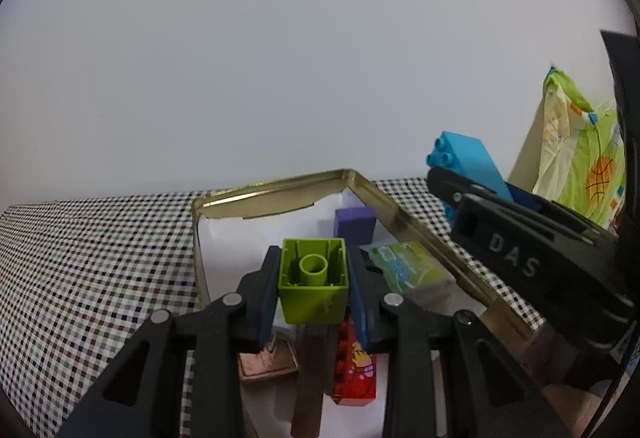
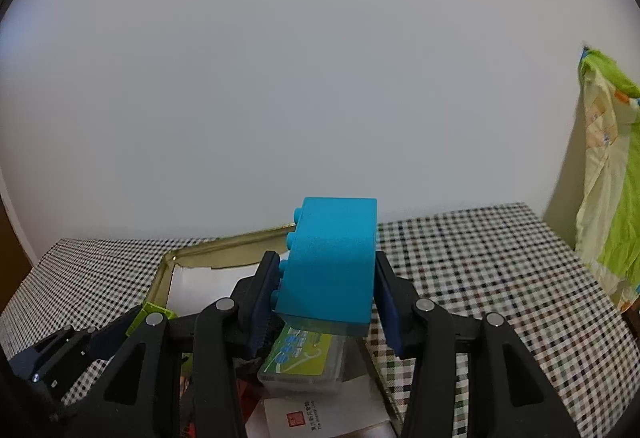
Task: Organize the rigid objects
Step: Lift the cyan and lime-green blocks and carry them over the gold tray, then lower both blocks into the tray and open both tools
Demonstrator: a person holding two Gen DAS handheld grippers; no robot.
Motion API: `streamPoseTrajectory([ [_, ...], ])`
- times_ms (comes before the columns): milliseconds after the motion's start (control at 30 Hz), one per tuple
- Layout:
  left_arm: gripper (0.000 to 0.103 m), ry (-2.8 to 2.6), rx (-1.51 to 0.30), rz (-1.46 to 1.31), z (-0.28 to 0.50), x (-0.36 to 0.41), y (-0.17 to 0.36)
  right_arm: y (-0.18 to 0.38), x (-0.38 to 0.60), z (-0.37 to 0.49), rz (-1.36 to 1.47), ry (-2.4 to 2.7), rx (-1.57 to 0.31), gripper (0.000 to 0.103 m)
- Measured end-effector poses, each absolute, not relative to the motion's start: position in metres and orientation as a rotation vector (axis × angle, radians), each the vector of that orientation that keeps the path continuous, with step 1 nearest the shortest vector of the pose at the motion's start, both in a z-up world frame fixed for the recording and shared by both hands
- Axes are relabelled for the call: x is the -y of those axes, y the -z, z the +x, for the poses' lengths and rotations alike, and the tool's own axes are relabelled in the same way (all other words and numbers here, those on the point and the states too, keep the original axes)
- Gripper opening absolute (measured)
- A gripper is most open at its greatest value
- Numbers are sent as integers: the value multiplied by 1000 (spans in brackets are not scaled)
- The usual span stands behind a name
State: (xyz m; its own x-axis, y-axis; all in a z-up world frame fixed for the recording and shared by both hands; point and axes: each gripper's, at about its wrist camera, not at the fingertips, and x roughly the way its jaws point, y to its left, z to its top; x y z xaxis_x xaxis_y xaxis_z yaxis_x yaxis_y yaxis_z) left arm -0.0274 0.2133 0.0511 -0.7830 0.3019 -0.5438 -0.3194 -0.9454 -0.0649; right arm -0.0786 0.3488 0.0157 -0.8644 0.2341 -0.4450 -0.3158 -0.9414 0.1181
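Home setting, likely living room or bedroom corner. Checkered tablecloth over table against plain white wall; child-patterned green fabric hanging at right; gold tin of toy bricks and oddments.

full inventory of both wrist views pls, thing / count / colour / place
green brick: 1, lime, in left gripper, hollow side up
blue brick: 1, cyan, in right gripper
tin tray: 1, gold, on checked tablecloth
purple block: 1, tray far corner
card box: 1, clear, green label, in tray
red brick: 1, in tray
patterned cloth: 1, green, far right
left gripper: shut
right gripper: shut
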Motion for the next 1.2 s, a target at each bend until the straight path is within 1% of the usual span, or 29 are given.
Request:
streamPoseTrajectory([
  [267, 30, -2677, -47, -872, -29, -219, -45, -6, -335, -94, -699, -2783, -235, 49],
  [567, 30, -2615, -123, -899, -26, -227, -37, -3, -326, -105, -794, -2788, -206, 49],
  [1033, 30, -2610, -120, -898, -25, -230, -36, 5, -321, -117, -963, -2821, -238, 49],
  [1200, 30, -2608, -119, -897, -25, -229, -36, 7, -320, -118, -973, -2821, -236, 49],
])
